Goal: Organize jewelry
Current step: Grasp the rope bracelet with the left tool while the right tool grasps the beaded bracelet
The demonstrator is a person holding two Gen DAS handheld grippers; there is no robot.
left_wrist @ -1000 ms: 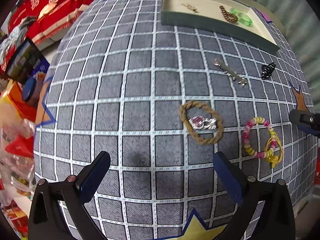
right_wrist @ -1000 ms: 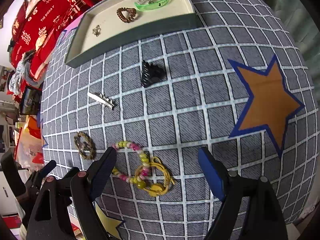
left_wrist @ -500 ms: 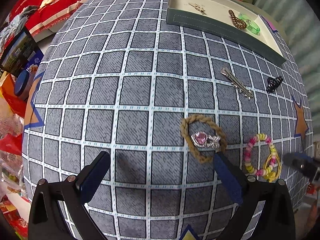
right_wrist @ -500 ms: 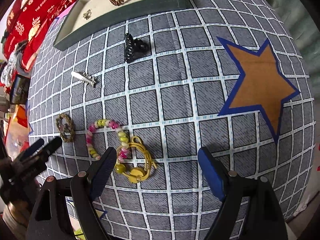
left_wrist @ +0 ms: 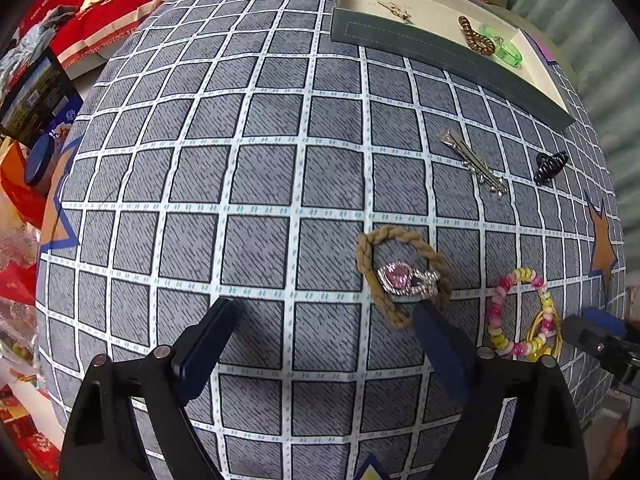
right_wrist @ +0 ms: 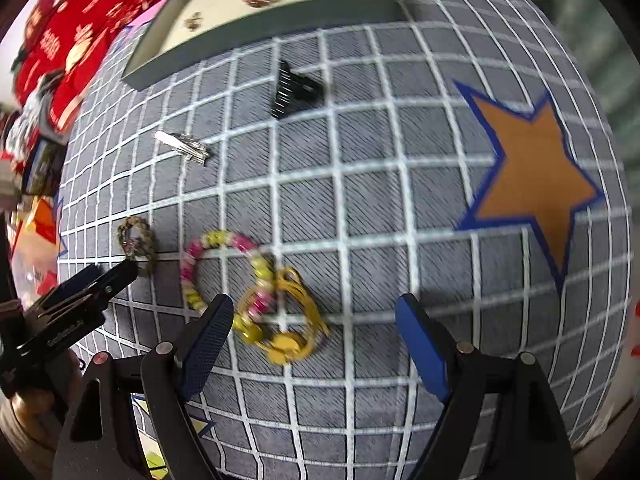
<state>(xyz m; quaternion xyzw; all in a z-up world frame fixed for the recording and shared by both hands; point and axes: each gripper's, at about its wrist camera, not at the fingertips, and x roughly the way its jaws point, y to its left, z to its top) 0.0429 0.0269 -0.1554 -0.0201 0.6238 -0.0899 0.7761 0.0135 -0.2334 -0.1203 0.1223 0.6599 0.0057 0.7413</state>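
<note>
1. Compared with a second ago, the left gripper [left_wrist: 322, 318] is seen lower and nearer the braided tan ring [left_wrist: 400, 274], whose lower edge is now met by its right-hand fingertip [left_wrist: 426, 314]; the right gripper [right_wrist: 314, 316] is seen shifted so that the beaded bracelet [right_wrist: 224, 268] lies just ahead of its left-hand fingertip [right_wrist: 218, 314].
2. The left gripper's jaws are spread wide, and nothing is pinched between them.
3. The right gripper's jaws are likewise spread apart, with only cloth between them; the right wrist view is blurred.
4. A pink-stoned silver piece [left_wrist: 406, 280] is laid across the braided tan ring.
5. A yellow cord piece [right_wrist: 290, 328] is tangled with the beaded bracelet, toward the near edge of the checked tablecloth [left_wrist: 260, 168].
6. A silver hair clip [left_wrist: 474, 162] and a black claw clip [left_wrist: 551, 167] are seen farther back, short of the grey tray [left_wrist: 440, 54].
7. In the tray, at the cloth's far edge, a brown spiral tie [left_wrist: 476, 38], a green bangle [left_wrist: 504, 48] and a small gold piece [left_wrist: 396, 10] are held.
</note>
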